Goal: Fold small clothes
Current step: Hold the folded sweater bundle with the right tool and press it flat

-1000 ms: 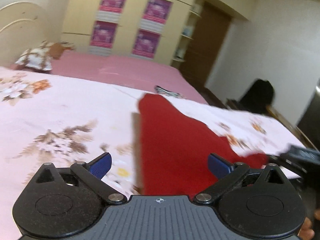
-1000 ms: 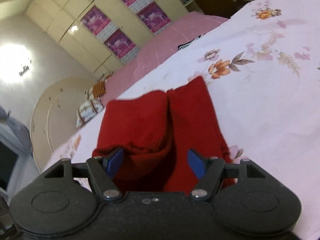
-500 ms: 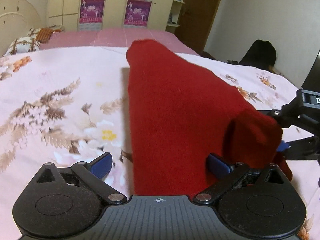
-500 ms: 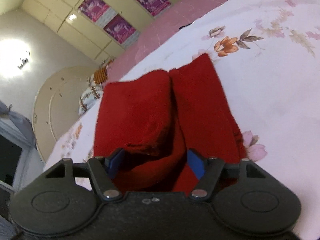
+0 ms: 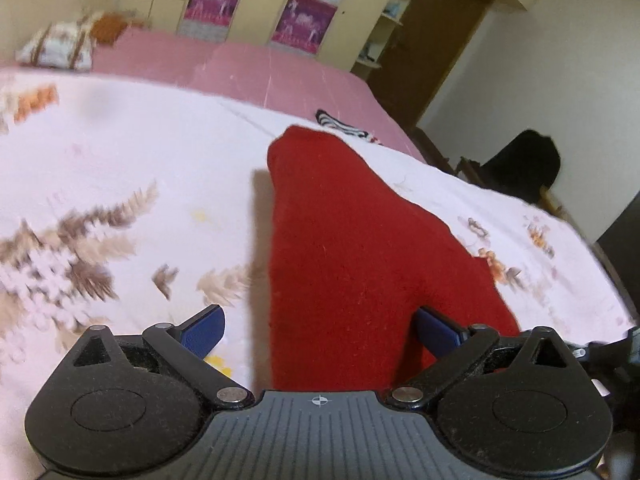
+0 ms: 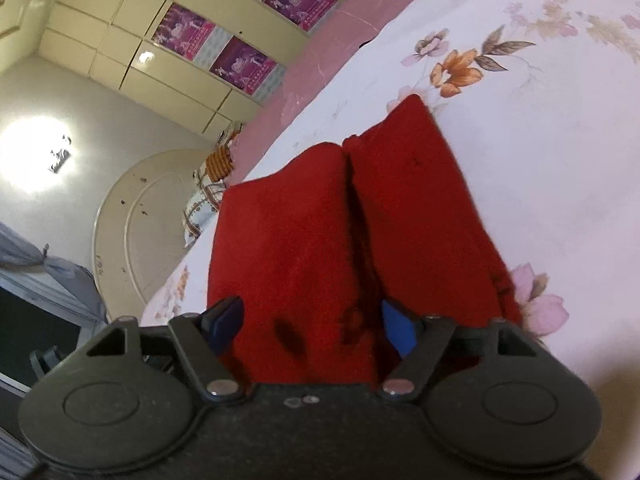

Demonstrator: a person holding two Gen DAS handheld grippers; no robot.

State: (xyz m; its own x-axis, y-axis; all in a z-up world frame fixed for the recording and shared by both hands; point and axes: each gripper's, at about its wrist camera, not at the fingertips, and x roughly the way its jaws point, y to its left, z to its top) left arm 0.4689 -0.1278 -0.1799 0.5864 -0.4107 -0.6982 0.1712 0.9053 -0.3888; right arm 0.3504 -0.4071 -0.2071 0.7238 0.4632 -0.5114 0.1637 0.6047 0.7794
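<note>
A small red garment (image 5: 352, 248) lies on the floral bedsheet (image 5: 120, 168), folded lengthwise with two flaps meeting along a middle seam; it also shows in the right wrist view (image 6: 360, 216). My left gripper (image 5: 320, 330) is open, its blue fingers either side of the garment's near end. My right gripper (image 6: 312, 320) is open too, with the near edge of the red cloth lying between its fingers. The right gripper's body shows at the lower right edge of the left wrist view (image 5: 612, 356).
A striped black-and-white item (image 5: 340, 126) lies beyond the garment on the pink sheet (image 5: 240, 68). Pillows (image 5: 60, 46) sit at the bed's head. A wardrobe with posters (image 5: 260, 4), a brown door (image 5: 436, 40) and a dark chair (image 5: 520, 168) stand around the bed.
The lifted cloth has come down flat on the bed. The left gripper has tilted and pulled back; the fold once bunched in the right gripper's jaws now lies flatter.
</note>
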